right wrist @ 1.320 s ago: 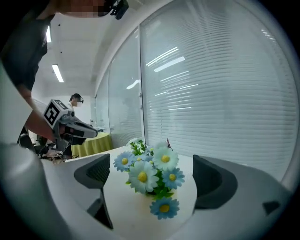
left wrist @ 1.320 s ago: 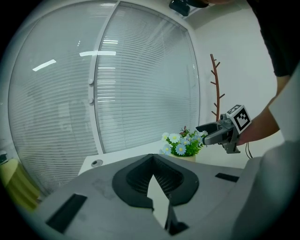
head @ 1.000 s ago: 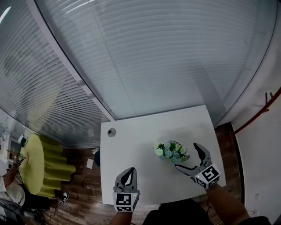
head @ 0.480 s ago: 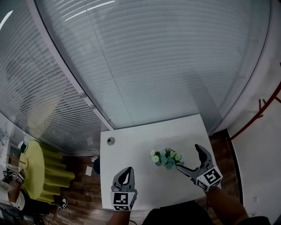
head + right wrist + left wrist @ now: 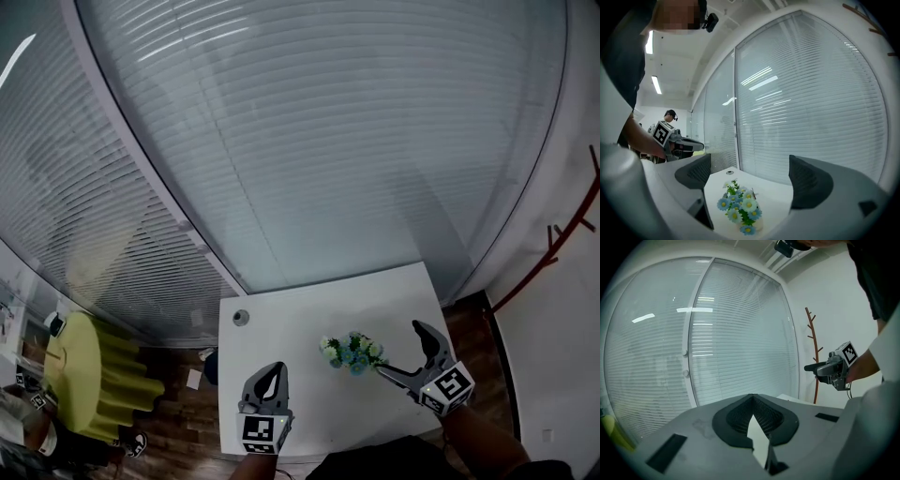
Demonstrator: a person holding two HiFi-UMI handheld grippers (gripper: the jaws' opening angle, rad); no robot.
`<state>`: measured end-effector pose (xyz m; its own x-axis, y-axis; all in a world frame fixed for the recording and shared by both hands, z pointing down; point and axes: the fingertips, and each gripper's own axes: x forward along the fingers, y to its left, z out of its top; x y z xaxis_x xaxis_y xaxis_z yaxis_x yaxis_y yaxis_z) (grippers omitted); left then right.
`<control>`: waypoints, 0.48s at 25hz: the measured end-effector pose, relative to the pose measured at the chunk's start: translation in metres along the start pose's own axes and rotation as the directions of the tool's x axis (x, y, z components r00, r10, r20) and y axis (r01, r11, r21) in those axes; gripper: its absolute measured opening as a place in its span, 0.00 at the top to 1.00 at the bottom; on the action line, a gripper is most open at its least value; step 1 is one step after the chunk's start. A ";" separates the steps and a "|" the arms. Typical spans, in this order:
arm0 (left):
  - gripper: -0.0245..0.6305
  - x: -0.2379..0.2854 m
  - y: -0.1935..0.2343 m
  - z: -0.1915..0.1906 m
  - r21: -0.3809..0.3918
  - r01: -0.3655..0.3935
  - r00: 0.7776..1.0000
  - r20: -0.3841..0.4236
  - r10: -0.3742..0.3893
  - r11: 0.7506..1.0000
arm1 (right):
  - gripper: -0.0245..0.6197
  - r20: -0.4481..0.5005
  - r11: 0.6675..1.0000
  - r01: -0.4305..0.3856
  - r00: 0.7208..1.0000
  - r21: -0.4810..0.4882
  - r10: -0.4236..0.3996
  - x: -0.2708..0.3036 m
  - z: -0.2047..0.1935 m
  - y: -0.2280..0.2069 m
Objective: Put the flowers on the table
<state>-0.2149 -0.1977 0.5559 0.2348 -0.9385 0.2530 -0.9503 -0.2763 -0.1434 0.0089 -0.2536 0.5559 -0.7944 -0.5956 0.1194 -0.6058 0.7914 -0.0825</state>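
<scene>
A small bunch of blue and white flowers [image 5: 352, 351] stands on the white table [image 5: 291, 328], right of its middle. My right gripper [image 5: 405, 349] is open just right of the flowers, with nothing between its fingers. In the right gripper view the flowers [image 5: 740, 207] sit low between the two spread jaws, a little ahead of them. My left gripper [image 5: 265, 382] hangs shut over the table's near left part, holding nothing. In the left gripper view its pads [image 5: 754, 417] meet, and the right gripper [image 5: 829, 370] shows at the right.
A small round cable port [image 5: 241, 317] lies in the table's far left corner. Glass walls with white blinds [image 5: 309, 141] curve behind the table. A yellow-green chair [image 5: 89, 380] stands on the wood floor at left, a red-brown coat stand [image 5: 553, 248] at right.
The head view has tilted up, so table and flowers sit lower and smaller in the frame. Both grippers keep their places relative to the flowers; the right one stays open.
</scene>
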 end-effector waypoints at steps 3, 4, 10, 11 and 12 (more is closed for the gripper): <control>0.96 0.005 0.001 -0.001 0.007 0.005 1.000 -0.004 -0.005 1.000 | 0.13 -0.005 1.000 -0.002 1.000 0.010 0.002 0.006 -0.005 -0.004; 0.96 0.006 0.001 0.000 0.010 0.006 1.000 -0.003 -0.006 1.000 | 0.13 -0.003 1.000 -0.003 1.000 0.011 0.003 0.006 -0.005 -0.005; 0.96 0.010 -0.001 0.000 0.024 0.006 1.000 0.003 -0.006 1.000 | 0.40 0.027 0.998 0.052 0.998 -0.021 -0.051 0.004 -0.004 -0.017; 0.96 0.010 -0.001 0.001 0.022 0.004 1.000 0.004 -0.004 1.000 | 0.53 0.031 0.997 0.069 0.997 -0.028 -0.068 0.002 -0.004 -0.020; 0.96 0.010 -0.001 0.001 0.020 0.002 1.000 0.005 -0.002 1.000 | 0.62 0.033 0.996 0.080 0.996 -0.032 -0.079 0.002 -0.004 -0.021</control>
<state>-0.2116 -0.2071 0.5579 0.2372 -0.9390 0.2489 -0.9457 -0.2819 -0.1621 0.0207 -0.2709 0.5615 -0.7451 -0.6604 0.0927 -0.6656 0.7452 -0.0408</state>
